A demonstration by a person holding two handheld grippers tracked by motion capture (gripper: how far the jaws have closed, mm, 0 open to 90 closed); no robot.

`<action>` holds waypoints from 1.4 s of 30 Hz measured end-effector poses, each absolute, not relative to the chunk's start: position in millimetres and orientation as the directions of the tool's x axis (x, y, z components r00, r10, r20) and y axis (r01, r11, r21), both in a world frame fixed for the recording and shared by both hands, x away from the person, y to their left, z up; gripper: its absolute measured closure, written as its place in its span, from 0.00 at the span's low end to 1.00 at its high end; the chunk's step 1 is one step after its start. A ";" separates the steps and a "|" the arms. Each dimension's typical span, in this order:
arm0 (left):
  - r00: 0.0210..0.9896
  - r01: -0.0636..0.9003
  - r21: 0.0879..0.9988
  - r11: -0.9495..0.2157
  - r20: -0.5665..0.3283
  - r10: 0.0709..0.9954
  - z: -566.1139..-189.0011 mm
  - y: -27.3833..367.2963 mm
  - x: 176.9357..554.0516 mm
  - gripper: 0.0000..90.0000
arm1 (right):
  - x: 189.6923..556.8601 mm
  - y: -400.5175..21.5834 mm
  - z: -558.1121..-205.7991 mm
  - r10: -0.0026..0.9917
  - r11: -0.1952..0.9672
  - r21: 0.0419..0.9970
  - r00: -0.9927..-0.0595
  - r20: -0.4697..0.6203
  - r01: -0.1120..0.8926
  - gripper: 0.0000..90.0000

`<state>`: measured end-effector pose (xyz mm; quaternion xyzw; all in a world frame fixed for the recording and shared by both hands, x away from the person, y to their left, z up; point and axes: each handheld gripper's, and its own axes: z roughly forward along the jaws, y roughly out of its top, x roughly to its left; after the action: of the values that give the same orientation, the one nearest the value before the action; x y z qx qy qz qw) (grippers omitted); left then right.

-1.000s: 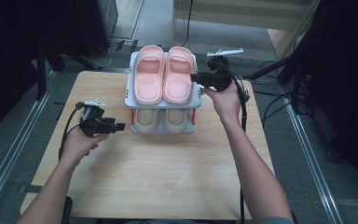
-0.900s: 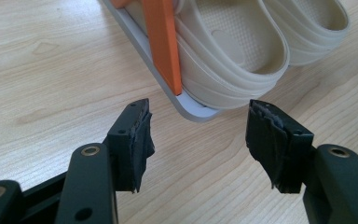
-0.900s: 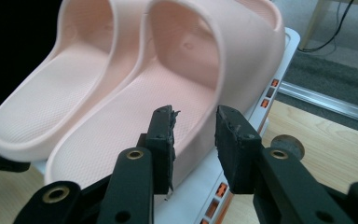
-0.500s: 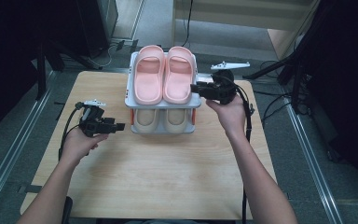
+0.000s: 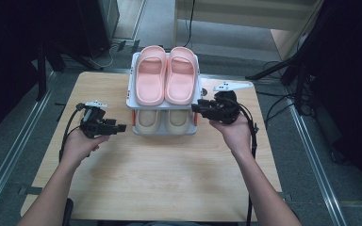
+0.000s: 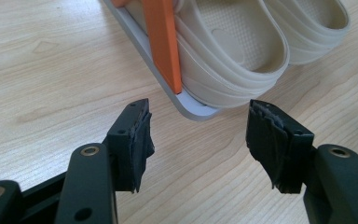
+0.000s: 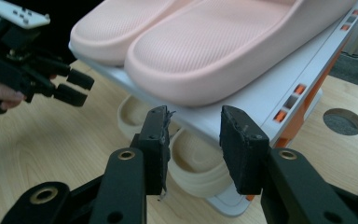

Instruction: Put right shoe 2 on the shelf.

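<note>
Slippers (image 5: pixel 165 120), the beige pair, sit on the rack's (image 5: pixel 195 107) lower shelf at the table's far edge. Right gripper (image 5: pixel 197 108) hovers beside the rack's right side, jaws just widening, gripping nothing (pink pair (image 5: pixel 166 80) above). Left gripper (image 5: pixel 120 127) waits open.

The rack (image 5: pixel 195 104) was a white two-tier unit with orange posts, standing upright at the far middle of the worktop (image 5: pixel 169 179). Pink slippers (image 5: pixel 166 80) lay side by side on the top tier, soles down. Beige slippers (image 5: pixel 164 121) lay paired on the lower tier.
</note>
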<state>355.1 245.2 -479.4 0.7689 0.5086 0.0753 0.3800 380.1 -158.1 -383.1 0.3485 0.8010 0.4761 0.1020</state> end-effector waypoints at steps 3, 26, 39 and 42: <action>0.474 0.725 0.659 -0.199 -0.268 0.839 -479.5 245.1 355.2 0.45 | 374.4 -158.1 -390.1 0.645 0.324 0.834 -0.749 0.151 0.447 0.69; 0.480 0.726 0.656 -0.209 -0.265 0.837 -480.7 242.7 354.9 0.45 | 346.5 -171.1 -451.4 0.626 0.315 0.839 -0.762 0.168 0.444 0.66; 0.489 0.723 0.656 -0.218 -0.262 0.832 -481.8 238.9 354.8 0.44 | 339.9 -167.8 -476.7 0.612 0.355 0.818 -0.774 0.163 0.453 0.64; 0.493 0.724 0.653 -0.222 -0.265 0.829 -482.0 237.8 354.7 0.44 | 338.8 -166.8 -478.0 0.607 0.364 0.815 -0.779 0.160 0.451 0.63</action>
<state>354.7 237.8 -482.0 0.7785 0.4988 0.0699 0.3745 338.8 -166.8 -478.0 0.3220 0.8216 0.4630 0.0841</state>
